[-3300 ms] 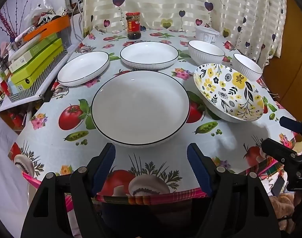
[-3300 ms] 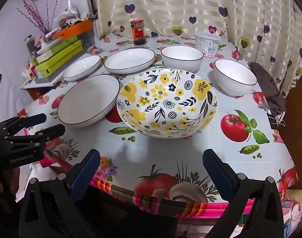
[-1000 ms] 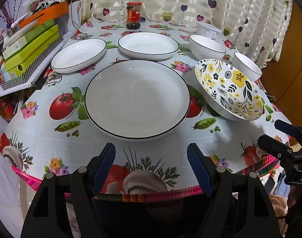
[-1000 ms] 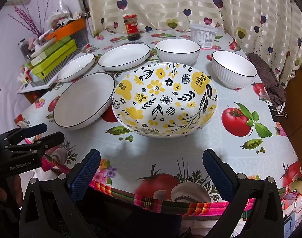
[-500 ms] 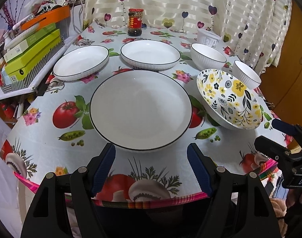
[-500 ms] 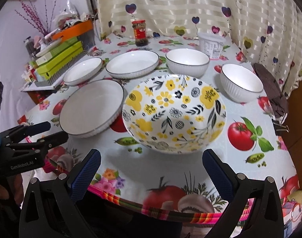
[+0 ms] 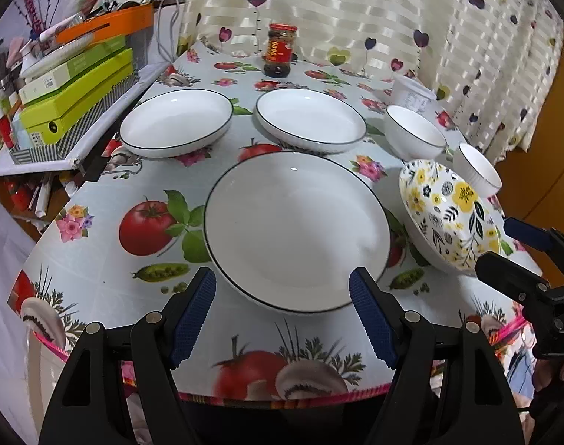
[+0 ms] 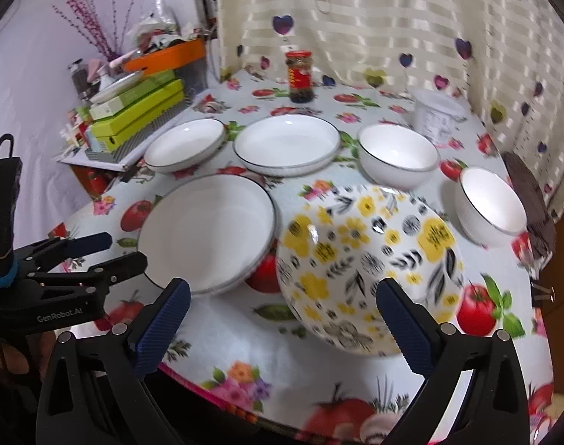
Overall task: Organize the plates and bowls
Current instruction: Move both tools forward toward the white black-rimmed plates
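Observation:
A large white plate with a black rim (image 7: pixel 296 230) lies at the table's near edge. My left gripper (image 7: pixel 282 285) is open, its blue pads on either side of the plate's near rim and not touching it. Right of the plate sits a yellow-and-black floral bowl (image 8: pixel 367 259). My right gripper (image 8: pixel 283 293) is open just in front of this bowl and holds nothing. Behind them are two smaller white plates (image 7: pixel 176 122) (image 7: pixel 309 120) and two white bowls (image 7: pixel 413 133) (image 7: pixel 474 168). Each gripper shows in the other's view: the right gripper (image 7: pixel 498 244) and the left gripper (image 8: pixel 122 250).
A sauce jar (image 7: pixel 282 50) and a white plastic tub (image 7: pixel 411 92) stand at the back by the curtain. Green boxes (image 7: pixel 74 89) and clutter fill a shelf on the left. A dark cloth (image 8: pixel 530 193) lies at the table's right edge.
Both grippers have moved in closer over the table's front edge. The plate and the floral bowl now look larger and sit further right in their views. The right wrist view is blurred by motion.

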`<state>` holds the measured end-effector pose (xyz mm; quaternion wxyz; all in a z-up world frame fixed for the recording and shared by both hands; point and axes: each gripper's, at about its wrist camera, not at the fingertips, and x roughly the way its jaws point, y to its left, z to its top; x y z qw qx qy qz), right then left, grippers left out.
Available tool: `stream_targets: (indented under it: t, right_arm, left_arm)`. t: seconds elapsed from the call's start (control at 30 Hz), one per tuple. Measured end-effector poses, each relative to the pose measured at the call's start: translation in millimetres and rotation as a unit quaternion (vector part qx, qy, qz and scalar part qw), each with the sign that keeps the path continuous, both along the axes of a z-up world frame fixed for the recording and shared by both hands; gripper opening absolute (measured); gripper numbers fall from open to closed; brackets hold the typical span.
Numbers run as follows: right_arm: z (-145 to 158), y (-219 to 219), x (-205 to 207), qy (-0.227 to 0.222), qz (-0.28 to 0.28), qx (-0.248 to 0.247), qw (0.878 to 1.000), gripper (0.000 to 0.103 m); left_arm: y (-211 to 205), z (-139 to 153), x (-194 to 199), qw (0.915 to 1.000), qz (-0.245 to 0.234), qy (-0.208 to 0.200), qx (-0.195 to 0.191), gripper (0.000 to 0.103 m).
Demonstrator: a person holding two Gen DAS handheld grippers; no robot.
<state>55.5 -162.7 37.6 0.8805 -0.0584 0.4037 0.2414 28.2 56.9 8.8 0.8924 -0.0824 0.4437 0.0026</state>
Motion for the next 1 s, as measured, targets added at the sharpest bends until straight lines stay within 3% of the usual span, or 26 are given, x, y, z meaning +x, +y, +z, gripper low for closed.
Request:
stream_targets:
  t: [0.1,0.33,0.57,1.0]
  right_arm:
    - [3,11,8,0.007,0.014,0.014,1.0,0.101]
    - [4,37,28,0.02,0.035,0.019,0.999,0.084]
    - [11,64,51,0.017,0.052,0.026,0.998,0.084]
    - [5,130,109,0.054,0.083,0.041,0.994,0.083]
  left_arm:
    - [9,1,3,0.9999,0.01,-0.003,-0.002,0.075]
    - [35,2,15,0.9993,0.038,-0.005,0.0,0.075]
    - [67,8,36,0.9971,0.075,-0.014,0.01,0.075]
    - [129,3,76,0.9929,0.117,-0.015,0.013,0.075]
